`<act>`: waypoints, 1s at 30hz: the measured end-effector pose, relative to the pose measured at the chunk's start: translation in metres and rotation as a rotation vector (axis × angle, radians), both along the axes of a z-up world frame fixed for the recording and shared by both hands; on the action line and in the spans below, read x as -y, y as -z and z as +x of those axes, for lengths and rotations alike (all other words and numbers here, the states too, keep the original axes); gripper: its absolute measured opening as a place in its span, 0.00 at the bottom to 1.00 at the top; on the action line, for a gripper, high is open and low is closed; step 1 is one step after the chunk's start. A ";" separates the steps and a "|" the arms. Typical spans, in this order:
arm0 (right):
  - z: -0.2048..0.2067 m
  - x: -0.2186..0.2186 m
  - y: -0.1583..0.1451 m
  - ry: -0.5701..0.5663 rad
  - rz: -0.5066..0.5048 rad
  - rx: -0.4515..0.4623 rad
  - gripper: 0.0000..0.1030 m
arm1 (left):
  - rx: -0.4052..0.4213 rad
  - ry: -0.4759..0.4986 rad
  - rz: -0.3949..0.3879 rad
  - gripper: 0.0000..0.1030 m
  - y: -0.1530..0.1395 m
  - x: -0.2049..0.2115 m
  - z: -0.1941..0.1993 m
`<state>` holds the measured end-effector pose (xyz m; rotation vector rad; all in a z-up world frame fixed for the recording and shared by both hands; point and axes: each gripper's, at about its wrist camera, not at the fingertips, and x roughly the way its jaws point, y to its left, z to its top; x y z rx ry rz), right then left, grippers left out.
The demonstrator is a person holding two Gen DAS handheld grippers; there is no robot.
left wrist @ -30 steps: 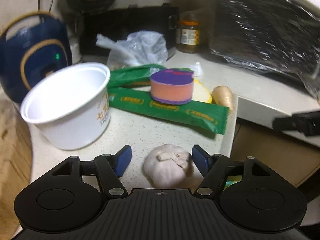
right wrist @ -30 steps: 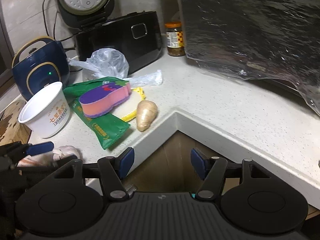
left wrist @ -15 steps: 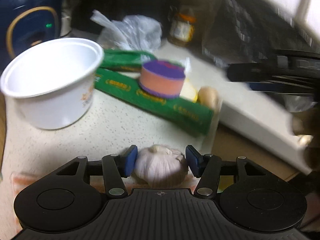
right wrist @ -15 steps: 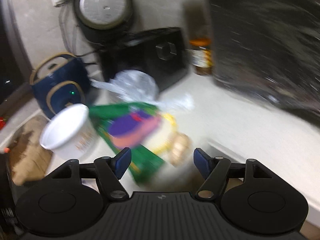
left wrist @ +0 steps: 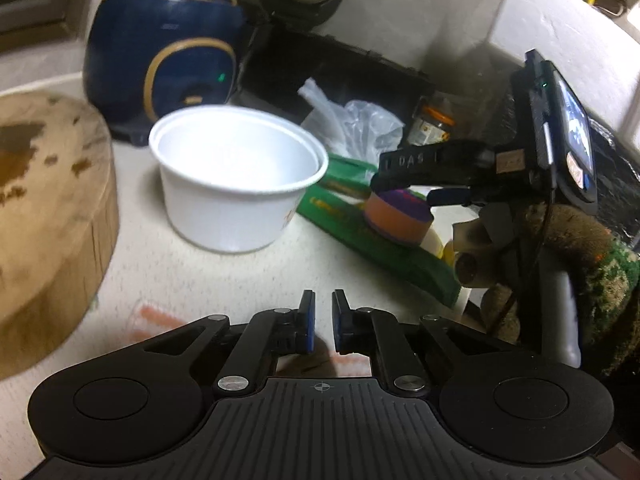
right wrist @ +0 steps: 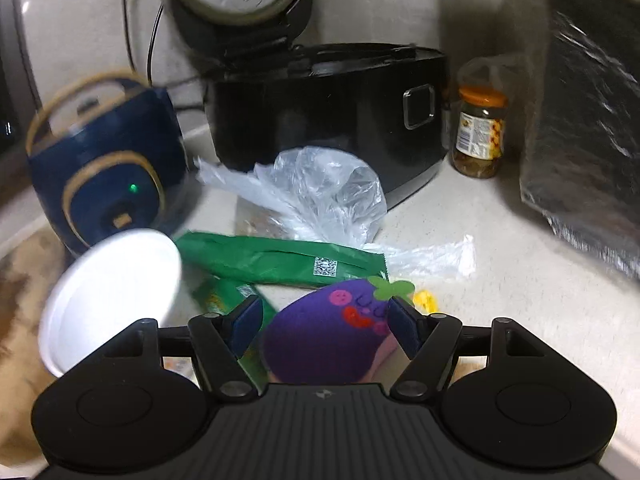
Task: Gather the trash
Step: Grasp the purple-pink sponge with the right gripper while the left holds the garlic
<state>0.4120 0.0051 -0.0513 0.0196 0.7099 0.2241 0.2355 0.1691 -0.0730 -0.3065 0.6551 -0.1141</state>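
My left gripper (left wrist: 323, 322) is nearly shut with nothing between its blue pads, low over the pale counter (left wrist: 224, 276). No garlic bulb shows in either view. A white paper cup (left wrist: 236, 176) stands ahead of it. My right gripper (right wrist: 324, 326) is open, its pads on either side of a purple eggplant-shaped sponge (right wrist: 328, 340), not pressing it. The sponge (left wrist: 400, 216) lies on green wrappers (right wrist: 280, 256). The right gripper's body (left wrist: 472, 164) shows over it in the left wrist view. A crumpled clear plastic bag (right wrist: 320, 192) lies behind.
A blue rice cooker (right wrist: 100, 168), a black cooker (right wrist: 328, 108) and a jar (right wrist: 480, 132) stand at the back. A round wooden chopping block (left wrist: 44, 208) is at the left. Foil-covered stove area (right wrist: 588, 120) is at the right. Counter edge drops near the sponge.
The left gripper closed and the garlic bulb that was between its pads is gone from view. The right gripper moved forward and left, now straddling the eggplant sponge.
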 end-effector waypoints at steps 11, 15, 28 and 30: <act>-0.021 0.022 0.001 -0.060 -0.016 0.000 0.70 | -0.039 -0.026 -0.025 0.13 0.003 -0.015 0.000; -0.052 0.032 -0.005 -0.138 0.047 0.002 0.70 | -0.029 -0.050 -0.183 0.13 -0.006 -0.040 -0.010; -0.135 -0.006 0.026 -0.610 0.081 -0.124 0.67 | -0.120 -0.066 -0.177 0.17 -0.013 -0.051 -0.055; -0.143 -0.009 0.031 -0.640 0.094 -0.141 0.63 | -0.116 -0.040 -0.155 0.18 -0.014 -0.043 -0.054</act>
